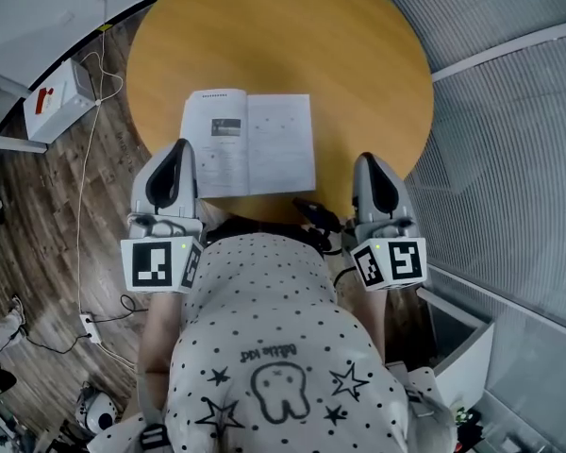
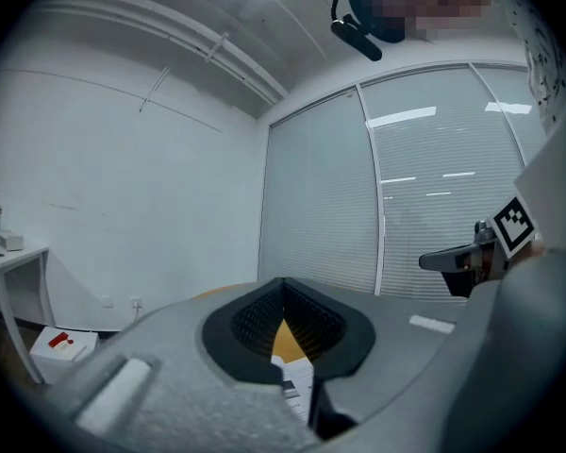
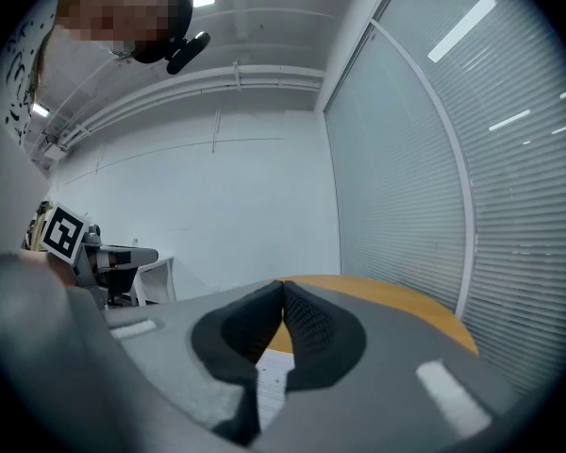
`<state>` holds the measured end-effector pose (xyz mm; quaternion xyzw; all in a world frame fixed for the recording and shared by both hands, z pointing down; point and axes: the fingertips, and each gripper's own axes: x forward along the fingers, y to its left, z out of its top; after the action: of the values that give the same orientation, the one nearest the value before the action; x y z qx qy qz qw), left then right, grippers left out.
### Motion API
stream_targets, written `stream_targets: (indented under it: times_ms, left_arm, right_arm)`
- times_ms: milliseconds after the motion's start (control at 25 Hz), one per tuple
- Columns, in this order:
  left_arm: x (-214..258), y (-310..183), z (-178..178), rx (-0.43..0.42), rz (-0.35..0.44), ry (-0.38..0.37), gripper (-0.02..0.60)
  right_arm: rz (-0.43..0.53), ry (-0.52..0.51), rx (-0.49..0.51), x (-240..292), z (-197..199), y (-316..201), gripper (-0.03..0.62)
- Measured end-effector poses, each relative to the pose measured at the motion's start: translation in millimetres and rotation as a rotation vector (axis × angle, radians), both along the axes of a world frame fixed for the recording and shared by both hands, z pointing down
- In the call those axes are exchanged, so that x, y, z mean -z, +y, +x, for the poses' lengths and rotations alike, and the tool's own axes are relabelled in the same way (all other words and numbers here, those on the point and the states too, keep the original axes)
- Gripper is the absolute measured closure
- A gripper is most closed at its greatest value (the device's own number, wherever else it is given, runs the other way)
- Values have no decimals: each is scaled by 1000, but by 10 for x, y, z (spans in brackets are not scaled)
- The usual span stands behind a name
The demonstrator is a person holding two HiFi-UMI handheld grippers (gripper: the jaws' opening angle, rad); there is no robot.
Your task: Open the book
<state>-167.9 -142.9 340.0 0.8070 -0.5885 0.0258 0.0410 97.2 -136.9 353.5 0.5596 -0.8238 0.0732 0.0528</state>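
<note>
The book [image 1: 250, 142] lies open and flat on the round wooden table [image 1: 283, 36], its white printed pages facing up. My left gripper [image 1: 181, 145] hovers at the book's near left corner, jaws shut on nothing. My right gripper [image 1: 367, 159] is off to the right of the book, over the table's near right edge, its jaws also shut and empty. In the left gripper view the closed jaws [image 2: 283, 282] point level, with a sliver of page [image 2: 298, 381] below them. In the right gripper view the tips [image 3: 283, 285] meet above the table [image 3: 396, 300] and a strip of page [image 3: 270, 385].
A white box with a red mark [image 1: 57, 100] sits on the wood floor at left, with a cable [image 1: 83, 206] running to a power strip [image 1: 91, 327]. Blinds on a glass wall [image 1: 509, 111] curve round the right side. A white bin [image 1: 464, 347] stands at lower right.
</note>
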Motion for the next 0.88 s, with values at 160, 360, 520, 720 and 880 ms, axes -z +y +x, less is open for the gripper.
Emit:
stream_targets:
  times_ms: [160, 360, 520, 720, 880]
  left_arm:
    - [-32, 114, 20, -1, 7, 28, 572]
    - [-165, 212, -26, 4, -23, 67, 572]
    - [-385, 267, -34, -1, -32, 80, 571]
    - [-441, 278, -124, 10, -25, 92, 571]
    - [-347, 296, -148, 6, 0, 77, 572]
  right_arm:
    - [-2, 2, 15, 13, -44, -11, 591]
    - [-18, 15, 43, -34, -140, 17, 591]
    - [-39, 19, 59, -240, -175, 61, 591]
    - [-54, 29, 95, -310, -302, 134, 591]
    - [-52, 12, 90, -246, -325, 184, 591]
